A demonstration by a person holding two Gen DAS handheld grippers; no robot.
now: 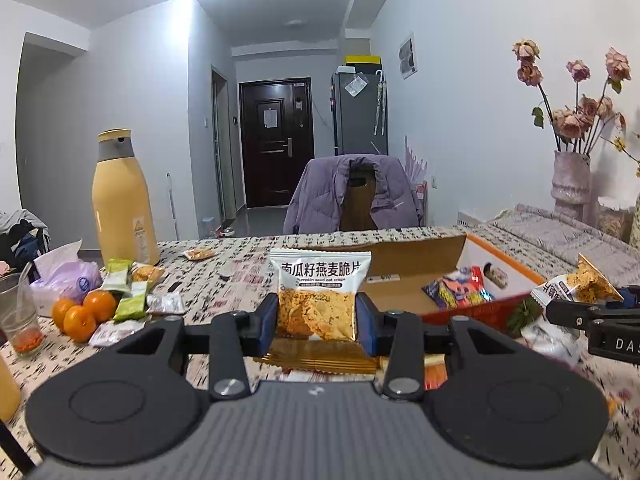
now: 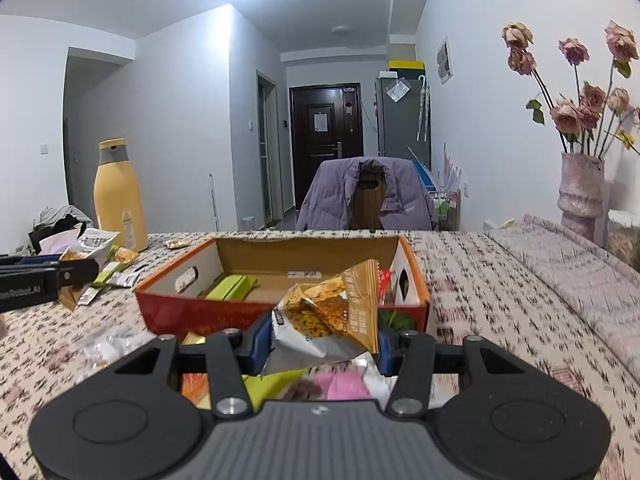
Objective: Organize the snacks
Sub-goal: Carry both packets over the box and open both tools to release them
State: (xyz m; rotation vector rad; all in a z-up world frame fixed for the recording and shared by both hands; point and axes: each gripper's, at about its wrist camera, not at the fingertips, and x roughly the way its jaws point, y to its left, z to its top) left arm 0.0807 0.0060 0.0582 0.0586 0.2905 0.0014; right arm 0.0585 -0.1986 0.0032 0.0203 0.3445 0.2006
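**Both grippers loaded, raised above the desk near the snack box**

Your left gripper points slightly downward across the desk. Its fingers are clamped on the two side edges of a pumpkin seed oat crisp packet, which stands upright, printed face toward the camera, clear of the desk surface.

Your right gripper has a similar slightly downward pitch. Its fingers are clamped on a second crisp packet, which sits crumpled and tilted, one gold corner pointing up.

The open cardboard box lies directly ahead of the right gripper, its near wall just beyond the held packet. Green bars lie inside at the left. In the left wrist view the same box sits ahead and to the right, with a red-and-blue packet inside.

Left of the box, loose packets, three oranges, a tissue pack, a glass and a yellow bottle crowd the desk. Right of the box the tablecloth is bare up to a vase of dried roses by the wall. More packets lie beneath both grippers. A chair draped with a purple jacket stands at the far desk edge.
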